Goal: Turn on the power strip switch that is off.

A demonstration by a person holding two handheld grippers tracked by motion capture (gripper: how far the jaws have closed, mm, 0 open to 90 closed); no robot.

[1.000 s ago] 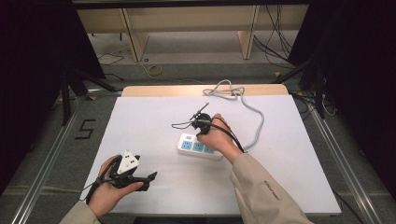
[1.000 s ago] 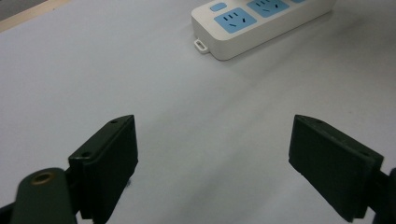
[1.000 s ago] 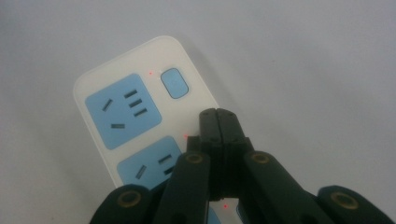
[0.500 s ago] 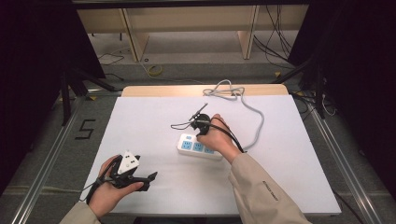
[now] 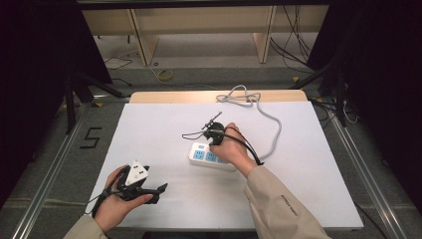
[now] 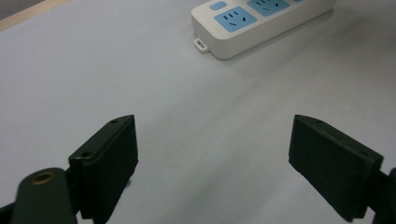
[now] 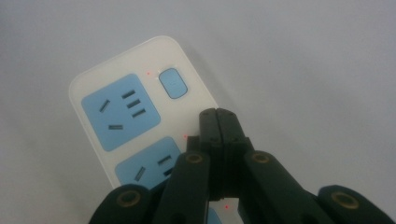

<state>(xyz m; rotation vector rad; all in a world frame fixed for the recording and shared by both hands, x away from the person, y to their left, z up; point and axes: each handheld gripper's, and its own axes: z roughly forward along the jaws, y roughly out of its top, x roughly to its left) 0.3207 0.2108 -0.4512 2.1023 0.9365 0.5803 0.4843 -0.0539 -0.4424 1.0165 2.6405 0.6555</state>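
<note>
A: We start with the desk [image 5: 164, 129], white-topped, with a bare wooden strip along its far edge. What do we have on it?

B: We have a strip [image 5: 211, 156], white with blue sockets, lying flat right under our right tongs [image 5: 215, 133]. Its grey cord [image 5: 271, 127] runs off past those tongs to the far edge of the desk and loops there.

A: And from the left tongs [image 5: 160, 189], where do we put the strip?

B: Ahead of them and well apart. In the left gripper view the strip [image 6: 261, 23] sits beyond the jaws, with bare desk [image 6: 196, 121] between.

A: How do we read the left tongs [image 6: 212, 163]?

B: Released. The two jaws stand wide apart with nothing between them, and our left hand [image 5: 117, 201] rests them low near the desk's near edge.

A: And the right tongs [image 7: 219, 122]?

B: Clenched, the jaws pressed flat together with nothing in them. In the right gripper view their tip hangs over the strip [image 7: 119, 107], just below its blue switch [image 7: 173, 83] and beside the end socket [image 7: 120, 112]. Whether the tip touches the strip we cannot tell.

A: Smallest things?

B: A few red dots of light show on the strip around that tip.
</note>
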